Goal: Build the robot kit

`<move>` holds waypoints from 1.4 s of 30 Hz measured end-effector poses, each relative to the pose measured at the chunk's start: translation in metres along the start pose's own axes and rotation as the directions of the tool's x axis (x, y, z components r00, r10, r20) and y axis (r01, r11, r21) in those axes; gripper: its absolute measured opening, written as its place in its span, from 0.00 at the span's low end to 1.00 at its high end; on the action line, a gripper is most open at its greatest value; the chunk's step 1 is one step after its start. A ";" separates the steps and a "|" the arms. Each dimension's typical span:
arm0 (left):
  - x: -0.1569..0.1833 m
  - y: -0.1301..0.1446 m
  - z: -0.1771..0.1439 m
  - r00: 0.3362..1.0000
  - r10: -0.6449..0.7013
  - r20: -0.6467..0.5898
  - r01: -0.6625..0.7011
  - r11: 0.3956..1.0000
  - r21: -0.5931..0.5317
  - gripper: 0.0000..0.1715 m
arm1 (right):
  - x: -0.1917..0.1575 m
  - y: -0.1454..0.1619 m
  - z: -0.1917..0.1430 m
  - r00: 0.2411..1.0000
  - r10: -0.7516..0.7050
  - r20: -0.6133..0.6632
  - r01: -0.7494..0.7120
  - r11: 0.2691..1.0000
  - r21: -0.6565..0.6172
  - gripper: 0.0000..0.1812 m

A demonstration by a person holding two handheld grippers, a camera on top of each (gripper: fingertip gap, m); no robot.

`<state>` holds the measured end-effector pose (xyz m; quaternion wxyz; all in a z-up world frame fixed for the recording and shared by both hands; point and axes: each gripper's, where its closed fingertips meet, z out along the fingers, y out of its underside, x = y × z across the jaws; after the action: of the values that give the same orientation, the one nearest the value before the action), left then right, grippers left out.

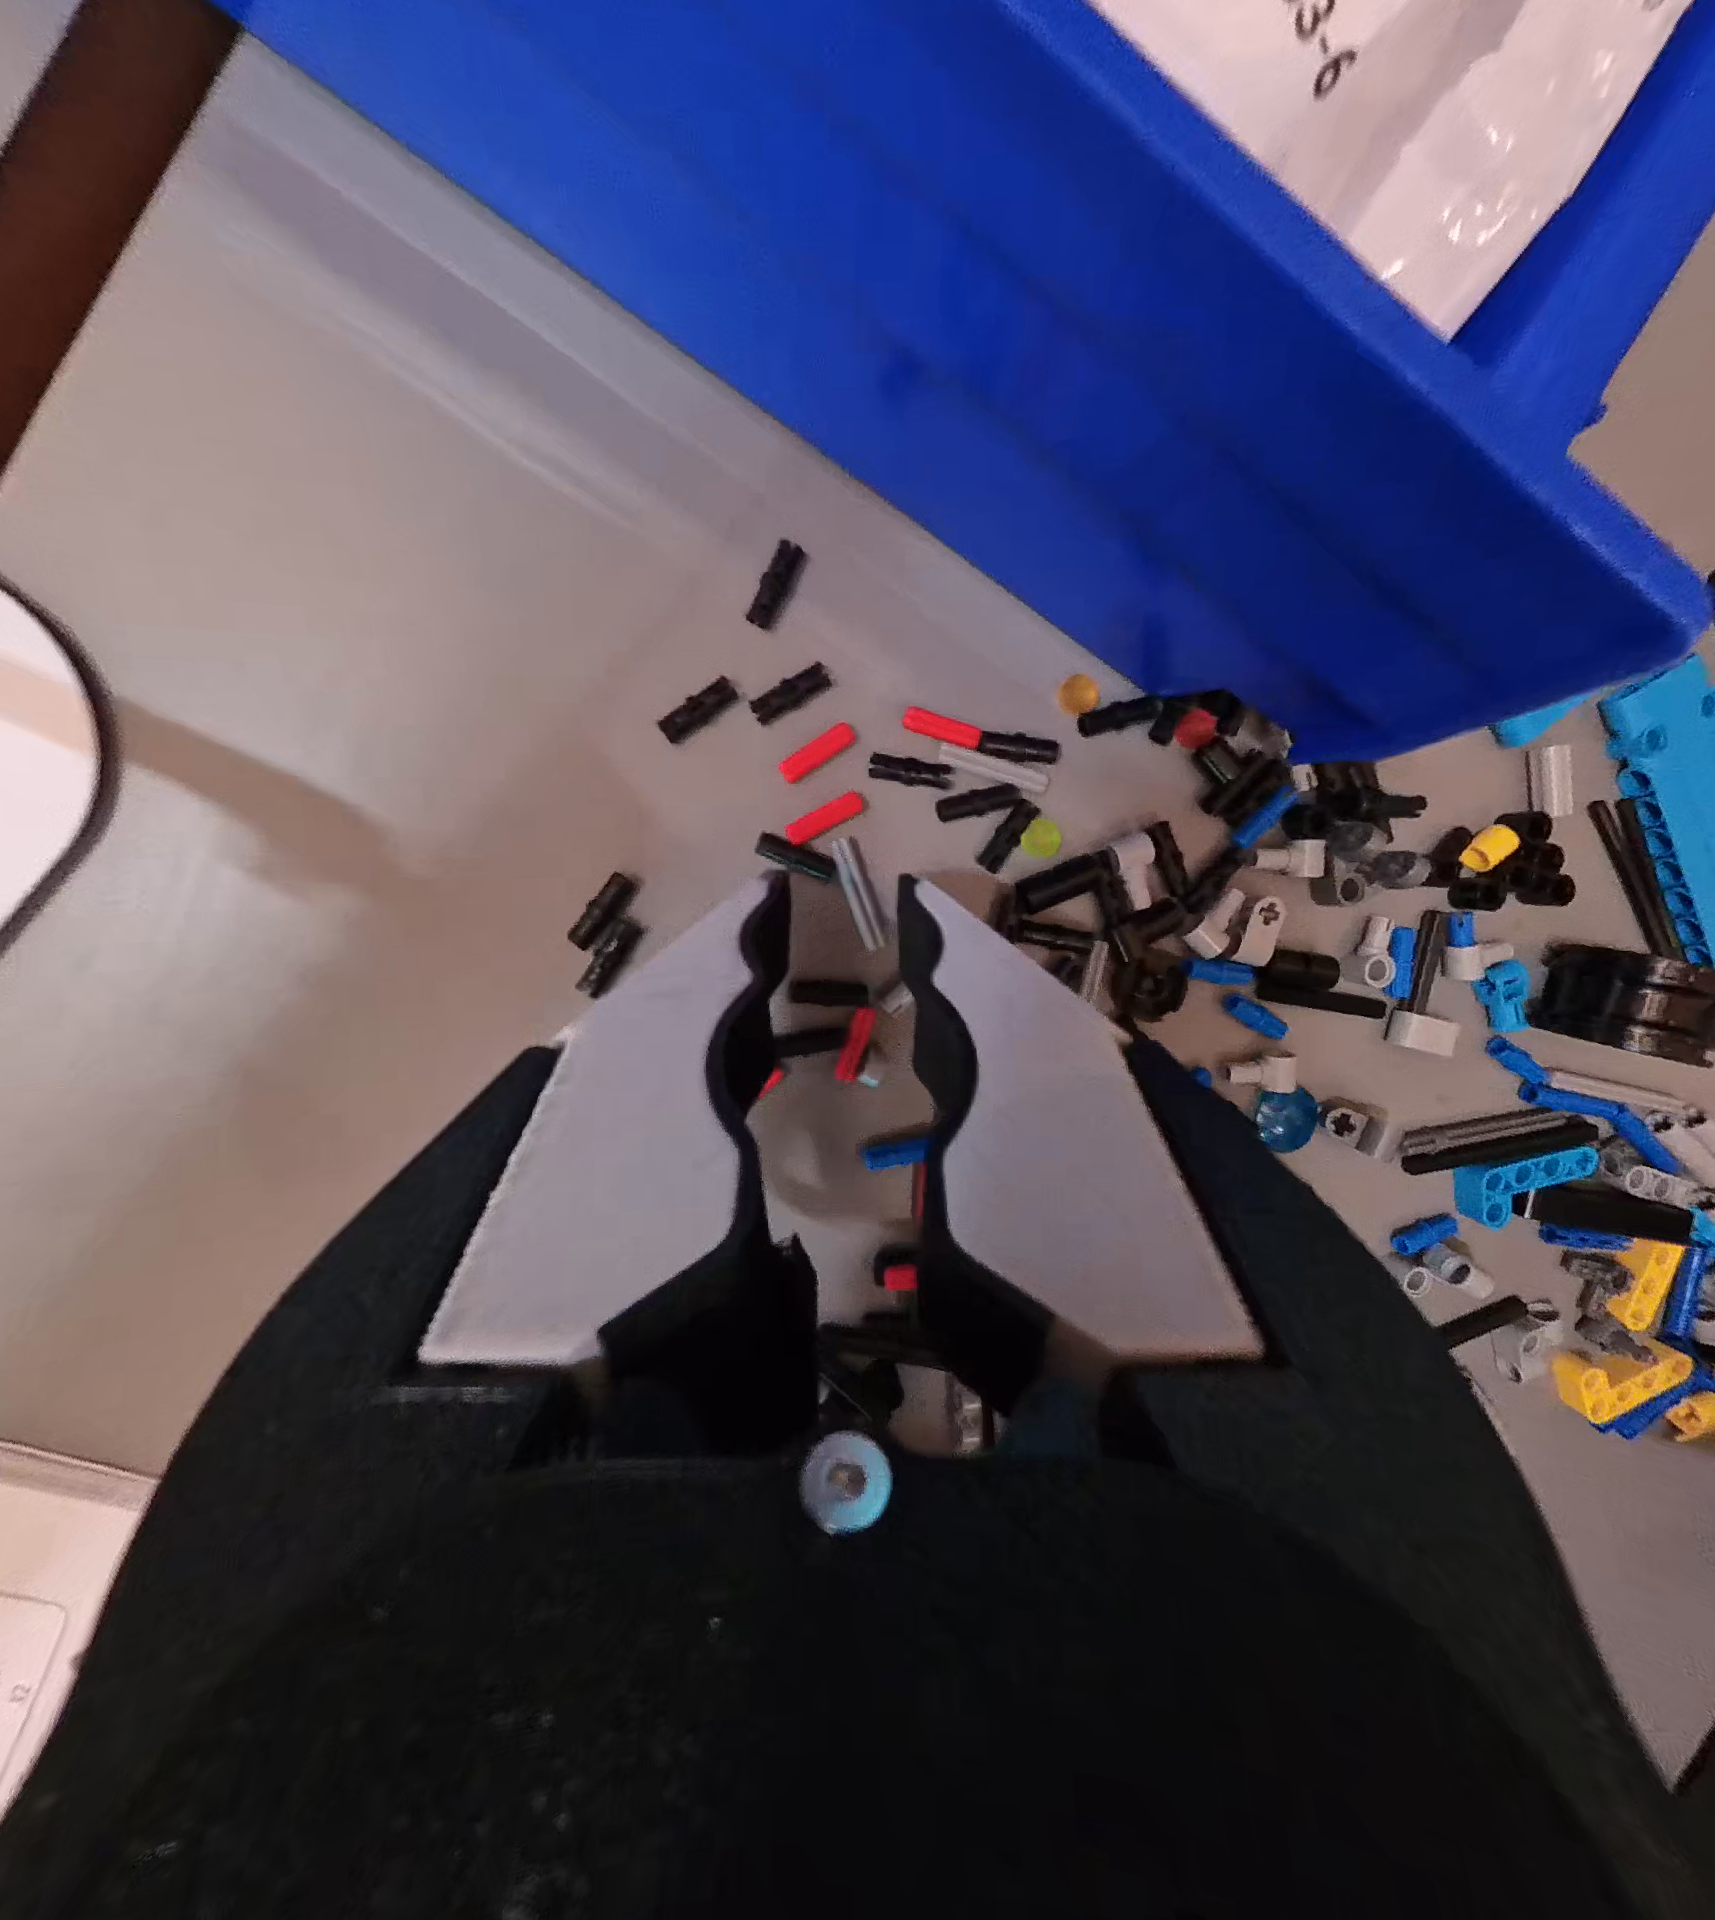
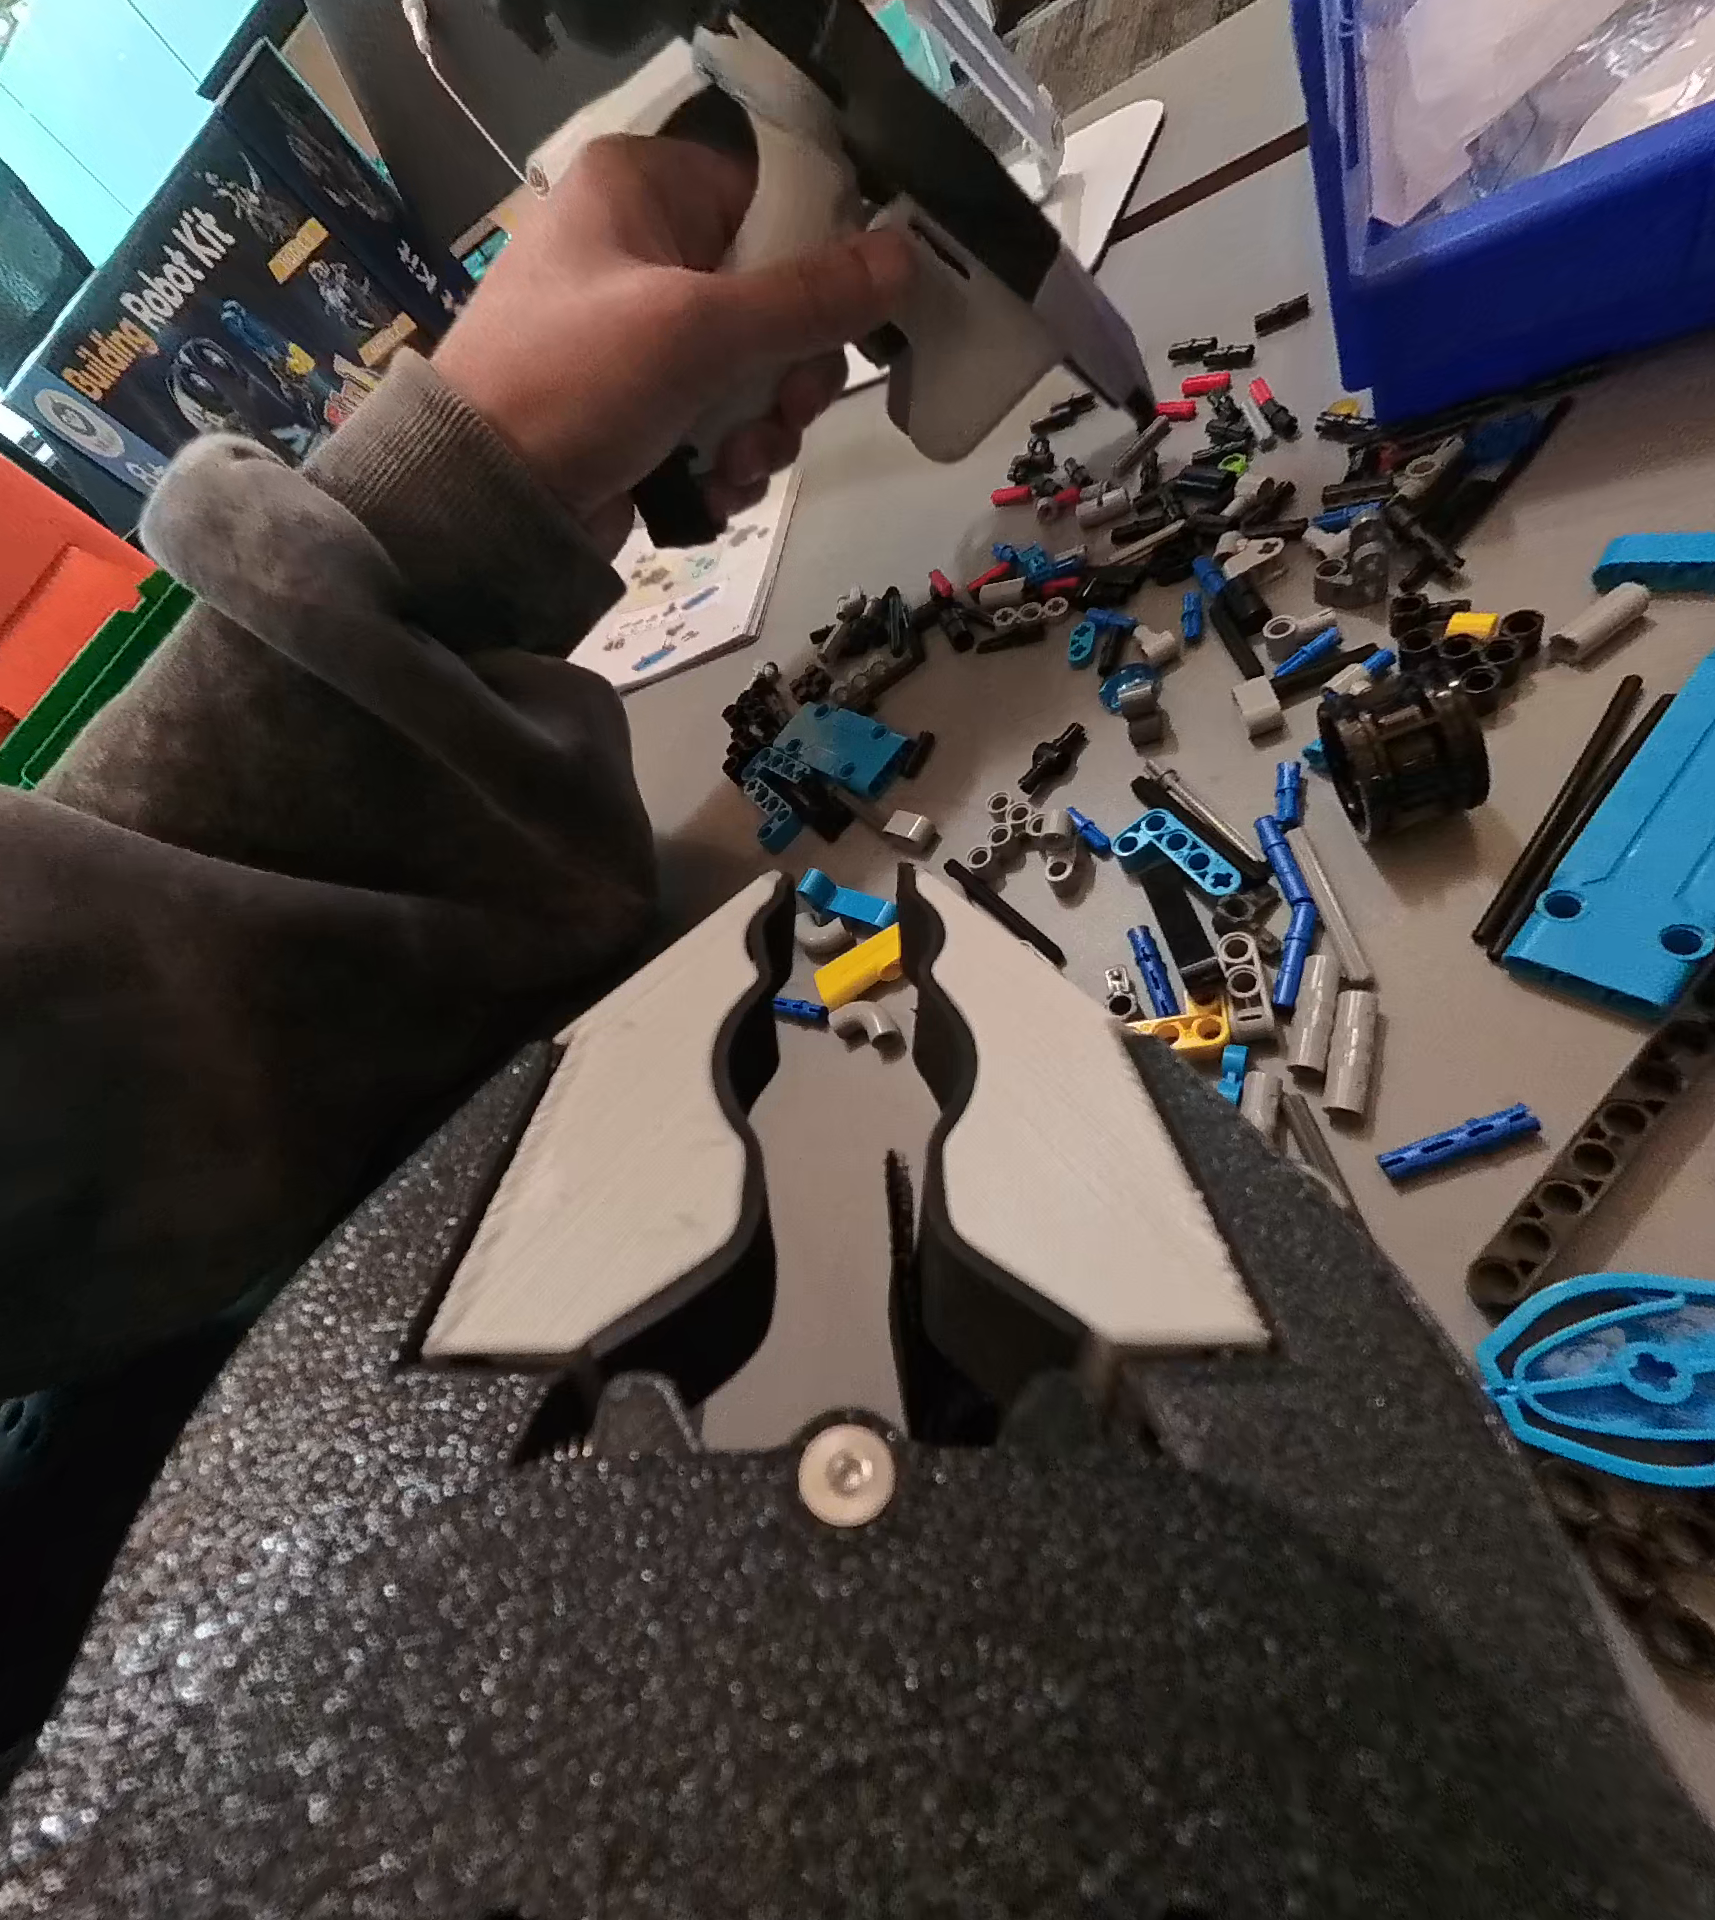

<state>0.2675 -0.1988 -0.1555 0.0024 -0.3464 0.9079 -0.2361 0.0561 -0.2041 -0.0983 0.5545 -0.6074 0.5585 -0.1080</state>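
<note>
Over grey table (image 1: 313, 623), left claw (image 1: 842, 883) tilts down, seemingly empty.

Blue bin (image 1: 1040, 312) cut off by top edge; black pins (image 1: 874, 1340) half hidden behind the tongs

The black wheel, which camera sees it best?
The right wrist view shows the black wheel best: it is sharp and unblocked, with its ribbed side and hollow hub visible. In the left wrist view the wheel lies near the picture's edge, smaller and flattened.
</note>
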 end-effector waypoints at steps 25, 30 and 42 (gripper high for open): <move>-0.087 0.141 -0.174 0.929 0.314 0.198 -0.276 0.941 -0.195 0.02 | 0.000 0.002 0.002 1.000 0.006 0.002 -0.006 1.000 -0.017 0.11; -0.134 0.223 -0.202 0.944 0.234 0.235 -0.160 0.942 -0.296 0.02 | 0.002 0.001 0.000 1.000 0.002 -0.015 -0.002 1.000 -0.008 0.11; -0.166 0.325 -0.206 0.958 0.176 0.228 -0.022 0.834 -0.551 0.02 | 0.006 0.004 0.002 0.998 -0.010 -0.057 0.008 1.000 -0.029 0.11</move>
<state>0.1553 0.2043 -0.1392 0.0399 -0.3136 0.9453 0.0803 0.0572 -0.2068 -0.1051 0.5291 -0.6146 0.5727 -0.1197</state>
